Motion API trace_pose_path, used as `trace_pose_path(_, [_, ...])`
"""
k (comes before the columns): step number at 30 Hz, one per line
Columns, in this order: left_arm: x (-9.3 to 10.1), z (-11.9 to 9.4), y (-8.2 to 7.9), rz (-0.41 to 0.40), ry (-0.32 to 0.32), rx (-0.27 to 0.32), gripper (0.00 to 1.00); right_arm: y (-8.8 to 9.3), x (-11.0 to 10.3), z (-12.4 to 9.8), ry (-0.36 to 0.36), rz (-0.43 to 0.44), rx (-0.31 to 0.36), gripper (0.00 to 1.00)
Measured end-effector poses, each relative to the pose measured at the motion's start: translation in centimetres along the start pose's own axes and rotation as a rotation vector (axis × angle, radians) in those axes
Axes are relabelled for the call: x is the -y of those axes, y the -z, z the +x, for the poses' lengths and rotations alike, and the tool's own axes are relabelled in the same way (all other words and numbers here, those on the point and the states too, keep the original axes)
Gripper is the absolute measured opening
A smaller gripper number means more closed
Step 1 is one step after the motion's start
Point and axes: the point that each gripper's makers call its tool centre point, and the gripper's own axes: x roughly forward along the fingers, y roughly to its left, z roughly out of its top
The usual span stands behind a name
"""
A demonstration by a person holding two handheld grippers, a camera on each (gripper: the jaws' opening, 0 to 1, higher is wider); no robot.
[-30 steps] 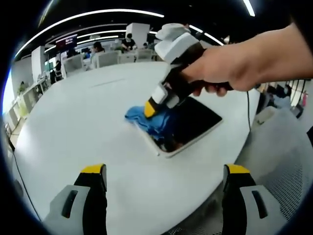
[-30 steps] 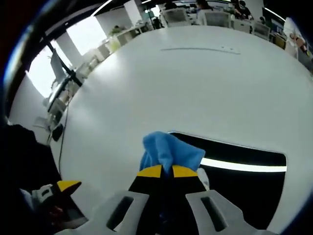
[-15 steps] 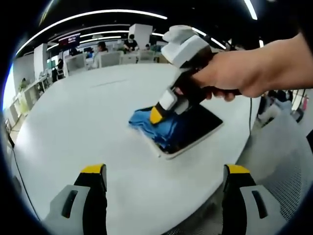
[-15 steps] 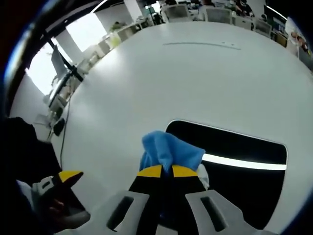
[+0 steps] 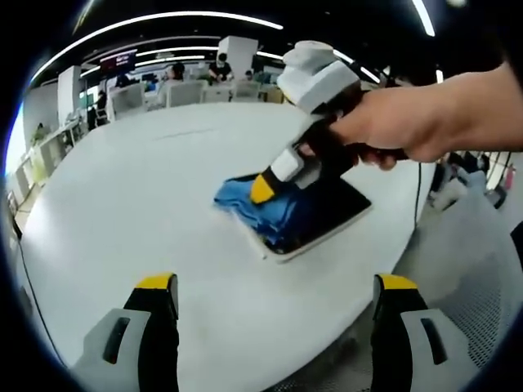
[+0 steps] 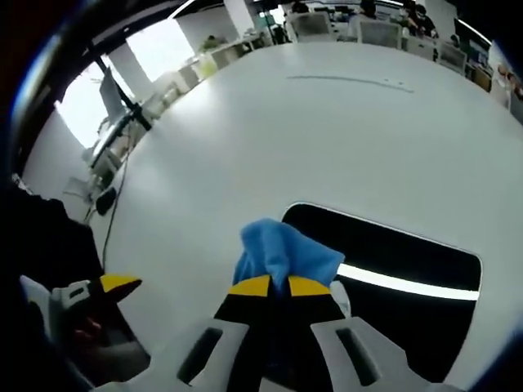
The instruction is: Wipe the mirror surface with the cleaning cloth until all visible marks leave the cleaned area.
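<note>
Right gripper [image 6: 270, 285]: jaws closed tight on the blue cleaning cloth [image 6: 286, 255], pressing it onto the near-left corner of the mirror [image 6: 400, 269]. The mirror lies flat on the white round table [image 6: 327, 139], dark glass, pale frame. Left gripper [image 5: 274, 286]: jaws spread wide, holding nothing, hovering above the table edge, well apart from the mirror. A hand [image 5: 392, 131] grips the right tool.

The right gripper [image 6: 270, 285], gripped in a bare hand [image 5: 398, 126], pinches tight, while the left gripper [image 5: 272, 286] gapes wide.
</note>
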Motion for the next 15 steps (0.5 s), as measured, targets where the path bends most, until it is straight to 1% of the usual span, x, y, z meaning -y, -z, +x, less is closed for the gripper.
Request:
trace_pose_path(1, [-0.05,-0.01,0.03,-0.003,-0.002,-0.001,0.99,0.05,-0.06,-0.01,0.002,-0.011,-0.002,0.01])
trace_pose_path(3, [-0.16,-0.05,0.14,-0.006,-0.008,-0.006,0.99,0.21,-0.13,-0.09,0.003,-0.090,-0.017,0.01])
trace_pose_path(6, [-0.22,-0.05,0.12,-0.007,-0.009,-0.005,0.99,0.01,0.01,0.05,0.008,-0.054,-0.025,0.01])
trace_pose_path(10, [-0.23,-0.06,0.32,-0.007,-0.011,-0.015,0.99,0.22,-0.02,-0.08,0.000,-0.057,-0.028,0.01])
trace_pose_path(11, [-0.22,-0.06,0.28,-0.008,-0.011,-0.013,0.99,0.21,0.00,-0.10,-0.002,-0.051,-0.025,0.01])
trace_pose_path(12, [-0.24,-0.07,0.22,-0.011,-0.012,-0.010,0.99,0.20,0.03,-0.11,-0.004,-0.013,-0.017,0.01])
trace_pose_path(15, [-0.33,-0.09,0.16,-0.002,-0.017,-0.005,0.99,0.32,0.19,-0.27,-0.013,-0.012,-0.010,0.01])
